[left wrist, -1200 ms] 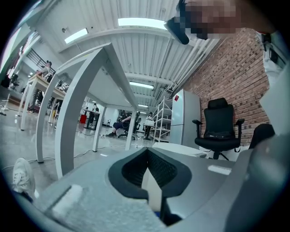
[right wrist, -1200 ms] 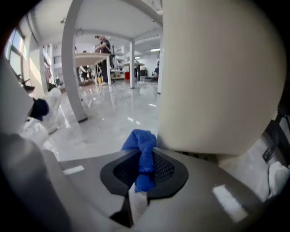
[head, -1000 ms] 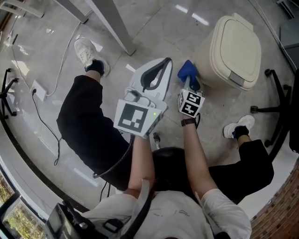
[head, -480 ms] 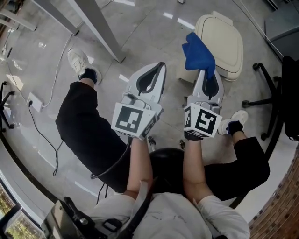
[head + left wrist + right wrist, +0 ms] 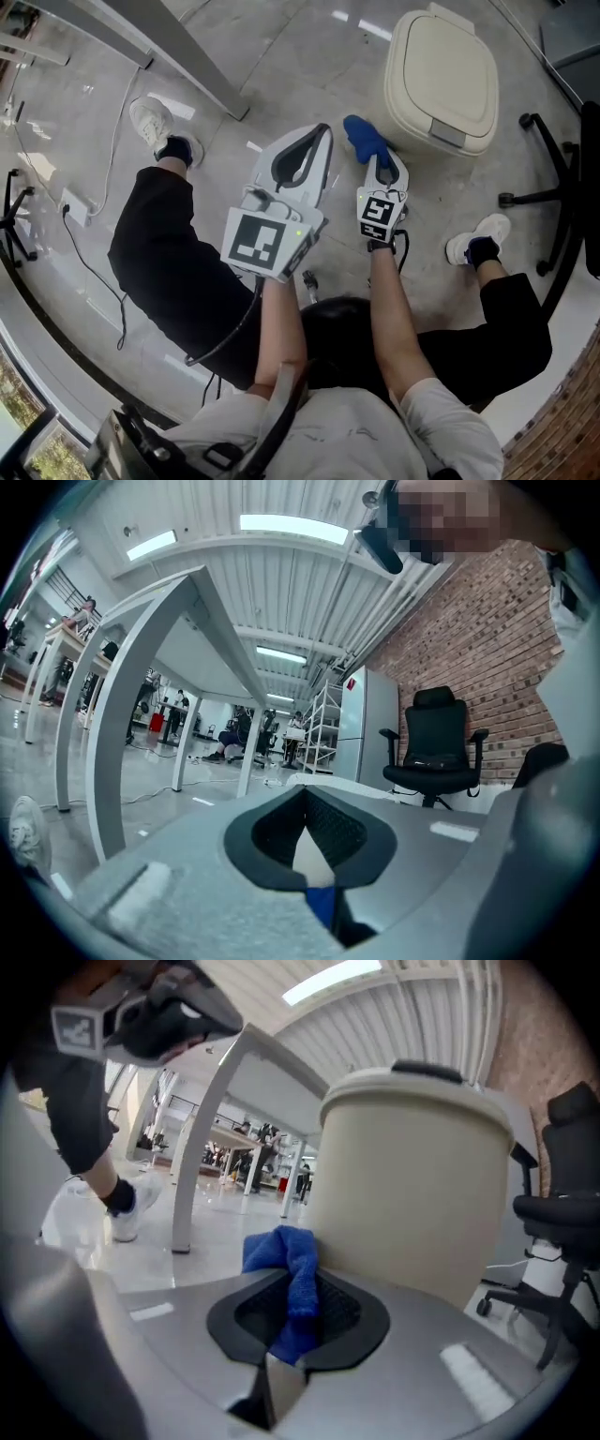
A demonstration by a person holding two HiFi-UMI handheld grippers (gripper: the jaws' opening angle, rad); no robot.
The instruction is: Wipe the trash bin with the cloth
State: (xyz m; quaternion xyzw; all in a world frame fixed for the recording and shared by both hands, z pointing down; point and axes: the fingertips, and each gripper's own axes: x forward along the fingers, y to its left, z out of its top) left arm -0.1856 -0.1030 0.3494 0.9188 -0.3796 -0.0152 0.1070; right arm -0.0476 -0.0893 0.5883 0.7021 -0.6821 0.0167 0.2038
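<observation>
**Two grippers, cloth, trash bin**

Head view: trash bin [image 5: 441,75], lid down, on the floor at 1 o'clock. Right gripper [image 5: 375,161] at the bin's 8 o'clock, with the blue cloth [image 5: 359,134] at its tips. Left gripper [image 5: 322,131] at the right gripper's 9 o'clock.

Left gripper view: jaws closed together, nothing between them.

Right gripper view: jaws clamped on the cloth, which bunches just before the bin wall at 12 o'clock.

Open office-lab: white table [image 5: 141,686], swivel chair [image 5: 436,752], shelving [image 5: 321,726].
</observation>
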